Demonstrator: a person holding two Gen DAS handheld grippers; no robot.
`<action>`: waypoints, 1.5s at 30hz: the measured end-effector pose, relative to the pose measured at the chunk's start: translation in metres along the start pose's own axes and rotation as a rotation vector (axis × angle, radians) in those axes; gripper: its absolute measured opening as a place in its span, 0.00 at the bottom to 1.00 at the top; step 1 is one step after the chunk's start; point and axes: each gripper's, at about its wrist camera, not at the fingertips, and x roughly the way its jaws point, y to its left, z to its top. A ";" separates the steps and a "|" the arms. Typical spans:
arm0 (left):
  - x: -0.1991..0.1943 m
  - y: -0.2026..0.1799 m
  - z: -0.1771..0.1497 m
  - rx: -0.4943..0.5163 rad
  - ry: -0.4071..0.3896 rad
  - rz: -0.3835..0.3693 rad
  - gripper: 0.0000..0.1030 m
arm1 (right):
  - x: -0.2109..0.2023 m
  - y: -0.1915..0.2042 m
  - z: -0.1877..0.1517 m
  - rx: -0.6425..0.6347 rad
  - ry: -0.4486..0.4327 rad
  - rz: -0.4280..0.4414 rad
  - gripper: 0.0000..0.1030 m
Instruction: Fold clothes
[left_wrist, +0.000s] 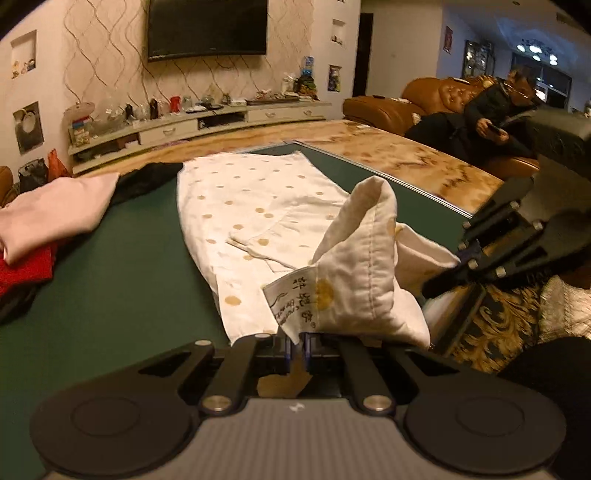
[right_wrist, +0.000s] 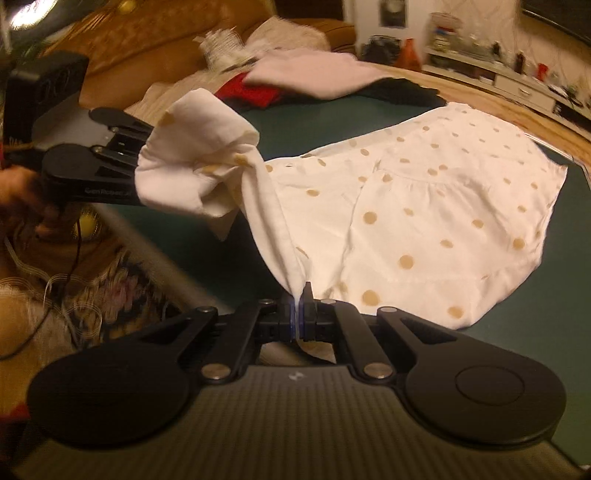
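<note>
Left wrist view, left gripper clamped on dotted white garment hem at 6 o'clock, right gripper likewise clenched on it, pink cloth seemingly piled at 9 o'clock on green table.

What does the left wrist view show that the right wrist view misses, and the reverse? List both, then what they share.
Only the left wrist view shows the dark wall-mounted television, the person seated on the brown leather sofa, and the garment's printed white label.

Only the right wrist view shows the garment's gathered seam.

Both show the white garment with tan polka dots on the green table top, the pale pink cloth, and both grippers shut on the garment: left gripper, right gripper.
</note>
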 end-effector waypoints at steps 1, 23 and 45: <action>-0.008 -0.005 -0.004 0.002 0.008 -0.008 0.07 | -0.006 0.004 -0.001 -0.008 0.013 0.014 0.03; 0.140 0.097 0.095 -0.158 0.188 -0.240 0.07 | 0.058 -0.177 0.078 0.296 0.187 0.267 0.04; 0.191 0.137 0.097 -0.316 0.236 -0.015 0.52 | 0.091 -0.235 0.076 0.401 0.083 0.104 0.38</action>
